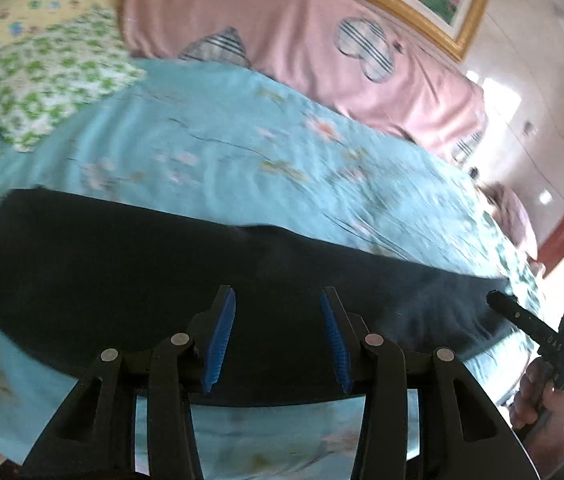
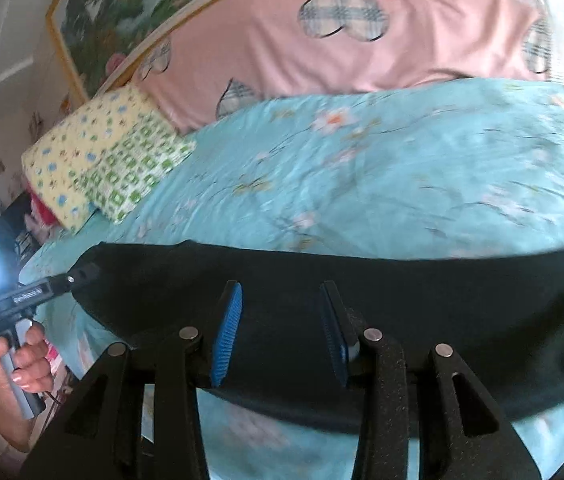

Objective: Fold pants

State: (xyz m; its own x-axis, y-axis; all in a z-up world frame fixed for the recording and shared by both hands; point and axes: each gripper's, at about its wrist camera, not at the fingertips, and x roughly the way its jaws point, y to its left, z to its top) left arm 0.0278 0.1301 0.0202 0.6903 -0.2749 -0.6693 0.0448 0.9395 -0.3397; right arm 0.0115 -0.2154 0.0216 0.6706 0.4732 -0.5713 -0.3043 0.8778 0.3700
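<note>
Both the left gripper and right gripper hover with their 2 blue-padded fingers spread, apparently gripping nothing. The black pants lie flat across the blue bedspread, directly beneath both.

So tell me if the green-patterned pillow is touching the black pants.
Apart. The right wrist view shows a strip of blue floral bedsheet between the green-patterned pillow and the black pants.
</note>
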